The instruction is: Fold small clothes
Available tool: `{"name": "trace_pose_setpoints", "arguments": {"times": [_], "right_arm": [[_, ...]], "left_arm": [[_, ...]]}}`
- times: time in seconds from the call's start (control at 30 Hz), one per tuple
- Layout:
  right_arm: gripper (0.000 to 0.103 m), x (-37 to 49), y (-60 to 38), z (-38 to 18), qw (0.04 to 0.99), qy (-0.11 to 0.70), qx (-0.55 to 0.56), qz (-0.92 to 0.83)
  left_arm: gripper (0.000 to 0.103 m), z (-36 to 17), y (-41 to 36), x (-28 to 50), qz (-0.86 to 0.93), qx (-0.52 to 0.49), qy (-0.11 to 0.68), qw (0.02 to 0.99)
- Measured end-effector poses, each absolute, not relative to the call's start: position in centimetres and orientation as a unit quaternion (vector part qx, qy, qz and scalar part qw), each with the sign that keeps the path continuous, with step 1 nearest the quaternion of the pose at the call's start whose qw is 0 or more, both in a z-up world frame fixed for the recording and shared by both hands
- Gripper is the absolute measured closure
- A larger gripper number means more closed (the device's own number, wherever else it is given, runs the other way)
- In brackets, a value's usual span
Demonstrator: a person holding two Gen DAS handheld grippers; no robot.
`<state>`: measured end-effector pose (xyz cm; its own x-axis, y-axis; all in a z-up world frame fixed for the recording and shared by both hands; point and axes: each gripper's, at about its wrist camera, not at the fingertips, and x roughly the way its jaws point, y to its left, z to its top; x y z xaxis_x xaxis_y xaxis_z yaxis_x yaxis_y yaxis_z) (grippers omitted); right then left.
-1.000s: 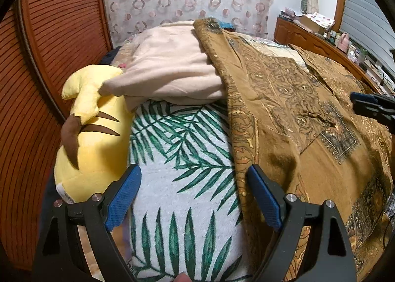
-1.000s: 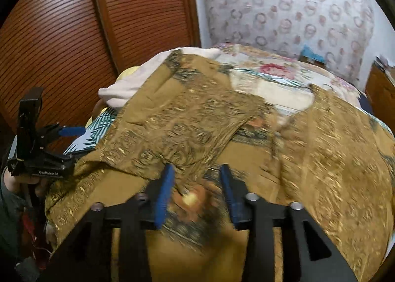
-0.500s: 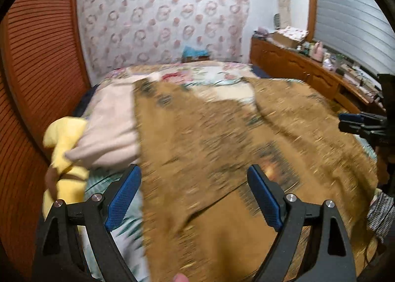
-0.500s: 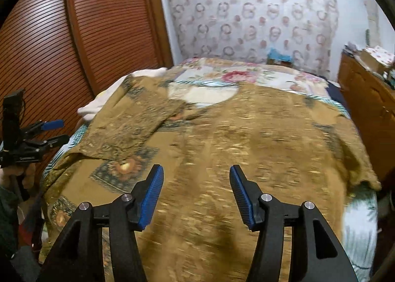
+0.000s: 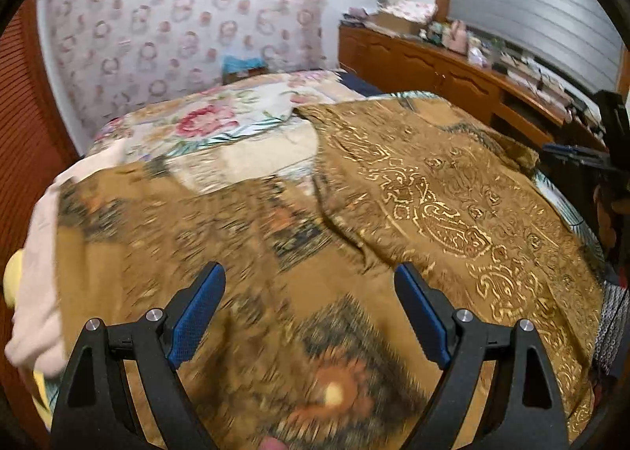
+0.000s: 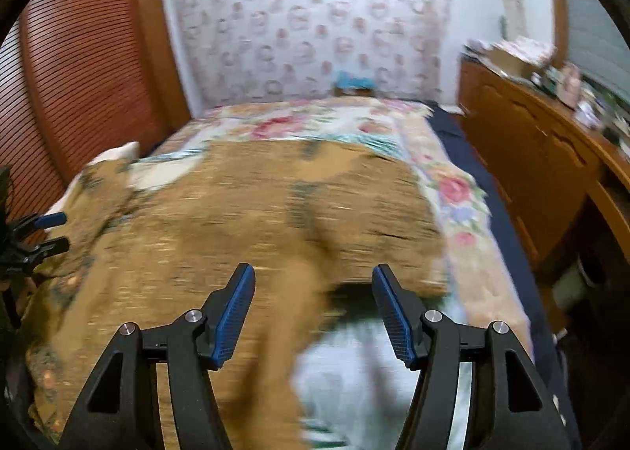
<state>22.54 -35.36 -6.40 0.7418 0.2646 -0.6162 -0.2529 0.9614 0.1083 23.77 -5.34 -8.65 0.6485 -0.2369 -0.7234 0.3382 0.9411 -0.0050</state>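
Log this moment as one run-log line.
stage: between grasps | left gripper: jaws open, empty | right gripper: jaws opening, empty | brown patterned garment: spread on bed, not held

You have two black two-finger grippers with blue pads in play: the left gripper [image 5: 309, 306] and the right gripper [image 6: 313, 302], each with two fingers showing, four blue pads in all. One brown cloth with a gold paisley print [image 5: 453, 205] lies spread before you. Under it you can count one floral quilt with pink roses [image 5: 204, 123] and one pale pink folded cloth [image 5: 35, 280] at the left edge. One yellow plush toy [image 5: 12, 276] peeks out beside that. One long wooden sideboard [image 6: 531, 150] runs along the right, and its clutter is too blurred for you to count.
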Motion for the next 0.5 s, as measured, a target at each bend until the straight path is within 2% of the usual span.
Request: {"name": "trace_pose_setpoints", "arguments": {"times": [0.5], "right_arm": [[0.039, 28.8, -35.7, -7.1, 0.914, 0.382, 0.052, 0.122]], "left_arm": [[0.012, -11.8, -8.6, 26.0, -0.184, 0.087, 0.427, 0.881]]}}
